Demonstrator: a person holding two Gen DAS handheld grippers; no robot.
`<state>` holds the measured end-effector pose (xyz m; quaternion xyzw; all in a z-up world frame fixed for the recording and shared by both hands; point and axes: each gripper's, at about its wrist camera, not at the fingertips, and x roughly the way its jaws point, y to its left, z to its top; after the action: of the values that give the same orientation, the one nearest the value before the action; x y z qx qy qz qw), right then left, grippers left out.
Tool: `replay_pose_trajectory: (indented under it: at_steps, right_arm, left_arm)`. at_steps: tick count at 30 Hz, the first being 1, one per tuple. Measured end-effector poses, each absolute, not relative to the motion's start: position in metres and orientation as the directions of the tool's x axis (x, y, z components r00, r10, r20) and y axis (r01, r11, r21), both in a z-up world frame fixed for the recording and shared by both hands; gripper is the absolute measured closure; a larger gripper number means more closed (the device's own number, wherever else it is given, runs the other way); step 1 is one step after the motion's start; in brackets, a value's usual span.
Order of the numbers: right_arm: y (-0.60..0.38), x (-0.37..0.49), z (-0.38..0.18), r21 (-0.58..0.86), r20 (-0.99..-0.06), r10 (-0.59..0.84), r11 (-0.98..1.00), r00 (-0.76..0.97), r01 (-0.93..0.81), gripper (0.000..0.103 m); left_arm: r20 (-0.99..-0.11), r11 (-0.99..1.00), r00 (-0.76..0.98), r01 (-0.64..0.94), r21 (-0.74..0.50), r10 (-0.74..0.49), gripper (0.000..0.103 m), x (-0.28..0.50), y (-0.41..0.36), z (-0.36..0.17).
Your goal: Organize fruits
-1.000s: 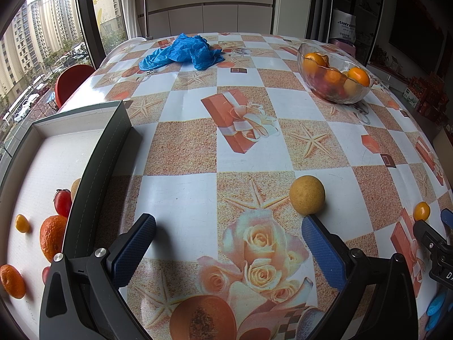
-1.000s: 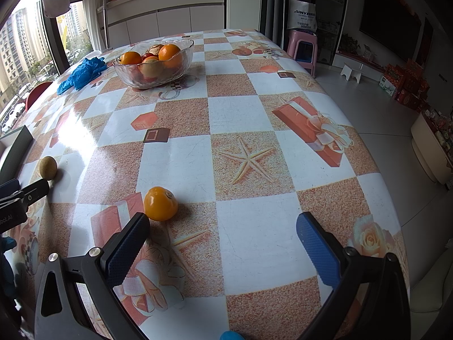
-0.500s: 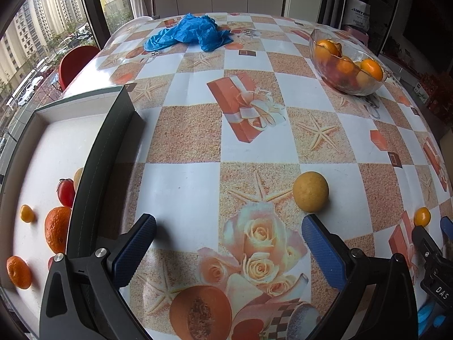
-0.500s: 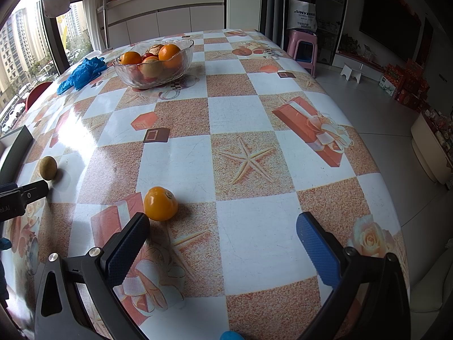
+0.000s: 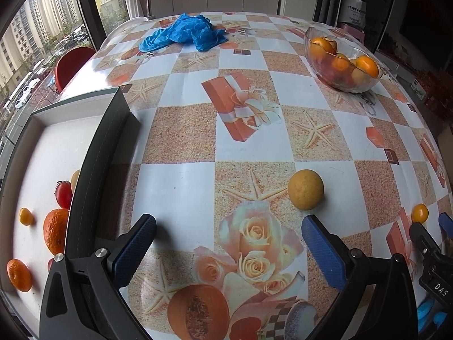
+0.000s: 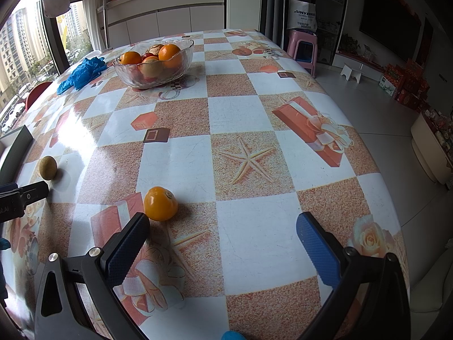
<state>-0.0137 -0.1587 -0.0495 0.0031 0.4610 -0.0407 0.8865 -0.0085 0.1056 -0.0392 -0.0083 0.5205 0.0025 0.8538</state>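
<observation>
Both my tongs, left and right, gape empty, so clipping the round yellow fruit off-centre could roll it away from the tray.

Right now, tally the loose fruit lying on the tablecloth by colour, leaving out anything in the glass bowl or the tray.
Orange fruit: 1
Yellow-brown fruit: 1
Total: 2

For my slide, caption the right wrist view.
Open right gripper beside an orange fruit on the patterned table, glass fruit bowl beyond.
</observation>
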Motion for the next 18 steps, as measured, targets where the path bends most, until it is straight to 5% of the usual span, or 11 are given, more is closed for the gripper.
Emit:
replay_pose_trajectory:
  at_steps: [10, 13, 15, 16, 18]
  right_arm:
    - [-0.148, -0.010, -0.048, -0.013, -0.831, -0.037, 0.999, 0.554, 0.047, 0.001]
    - [-0.140, -0.004, -0.045, -0.003, -0.830, -0.012, 1.000, 0.558, 0.018, 0.013]
    - [-0.136, 0.001, -0.044, -0.016, -0.829, -0.015, 1.000, 0.559, 0.003, 0.032]
    - [-0.134, 0.002, -0.042, -0.011, -0.828, -0.003, 1.000, 0.561, -0.012, 0.039]
    - [-0.129, 0.005, -0.040, 0.002, -0.830, 0.027, 0.999, 0.557, -0.046, 0.077]
  left_arm:
    - [-0.860, 0.987, 0.510, 0.153, 0.056, -0.030, 0.000, -0.012, 0.060, -0.035]
    - [-0.853, 0.984, 0.521, 0.167, 0.064, -0.033, 0.000, -0.010, 0.054, -0.034]
    - [-0.854, 0.984, 0.519, 0.168, 0.056, -0.040, 0.006, -0.008, 0.052, -0.033]
    - [-0.854, 0.984, 0.517, 0.175, 0.035, -0.062, 0.017, -0.008, 0.052, -0.032]
    - [-0.856, 0.982, 0.508, 0.187, -0.002, -0.099, 0.034, -0.007, 0.051, -0.030]
